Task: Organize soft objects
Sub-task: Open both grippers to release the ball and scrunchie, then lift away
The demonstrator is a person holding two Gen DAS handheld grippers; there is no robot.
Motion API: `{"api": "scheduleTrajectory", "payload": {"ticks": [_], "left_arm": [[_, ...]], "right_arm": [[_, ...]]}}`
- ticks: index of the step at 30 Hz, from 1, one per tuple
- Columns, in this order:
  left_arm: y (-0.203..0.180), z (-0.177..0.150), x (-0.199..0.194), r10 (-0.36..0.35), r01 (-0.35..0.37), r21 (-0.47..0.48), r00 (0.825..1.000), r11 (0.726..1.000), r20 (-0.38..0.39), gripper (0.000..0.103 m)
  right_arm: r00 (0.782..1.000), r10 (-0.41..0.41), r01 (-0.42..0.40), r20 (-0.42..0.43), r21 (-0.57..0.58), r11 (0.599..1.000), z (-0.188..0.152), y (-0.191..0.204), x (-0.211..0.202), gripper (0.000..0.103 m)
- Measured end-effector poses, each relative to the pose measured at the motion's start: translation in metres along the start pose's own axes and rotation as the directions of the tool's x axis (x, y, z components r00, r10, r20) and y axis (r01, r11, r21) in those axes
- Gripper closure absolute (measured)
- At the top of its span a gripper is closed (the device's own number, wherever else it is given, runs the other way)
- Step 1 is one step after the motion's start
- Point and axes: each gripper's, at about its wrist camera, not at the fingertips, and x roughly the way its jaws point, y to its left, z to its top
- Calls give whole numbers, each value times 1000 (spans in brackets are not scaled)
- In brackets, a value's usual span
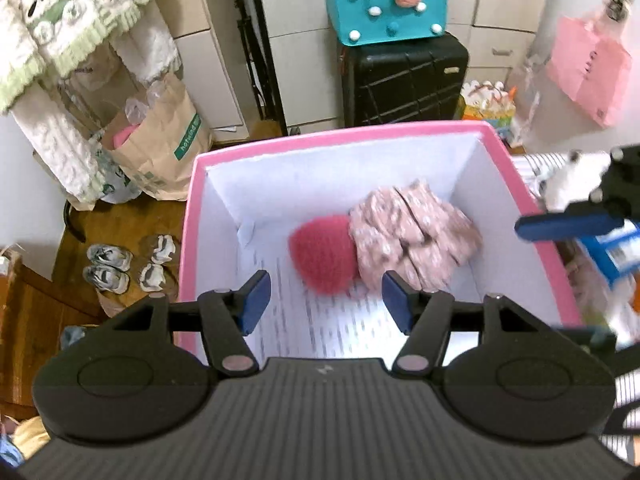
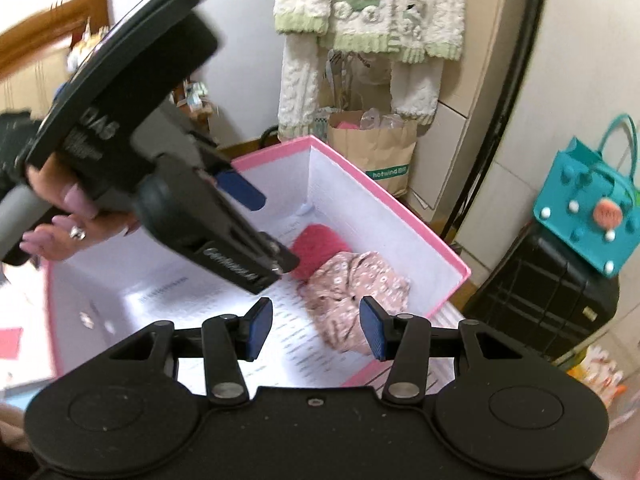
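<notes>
Two soft things, a red pouf (image 1: 322, 259) and floral cloth (image 1: 412, 236), touch near the pink box's (image 1: 188, 240) far-right wall; both grippers (image 1: 325, 299) (image 2: 316, 328) hover, jaws spread, empty.

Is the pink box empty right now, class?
No: the pink box holds a red fuzzy item and a floral cloth bundle touching it.

A teal felt bag (image 1: 386, 0) sits atop a black suitcase (image 1: 404, 80), paper bag (image 1: 168, 148) nearby.

Fuzzy red knit piece (image 1: 322, 258) touching crumpled pink floral cloth (image 1: 414, 236), both inside pink-rimmed white box (image 1: 340, 141).
</notes>
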Motion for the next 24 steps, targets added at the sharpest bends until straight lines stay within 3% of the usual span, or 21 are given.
{"api": "scheduleTrajectory", "payload": {"ticks": [11,14,24], "left_arm": [[-10,-36,-88,16,-21,57,996,998,86,39],[-15,-47,-110,2,-10,81,995,997,95,32],[-33,-88,-166,-1,-16,150,994,989,109,26]], "right_arm": [[994,48,-57,93,101,993,-24,16,-70,49],[992,57,-71,114,114,991,-30,25,-90,46],[983,85,-105,161,121,987,-53,46,-143,40]]}}
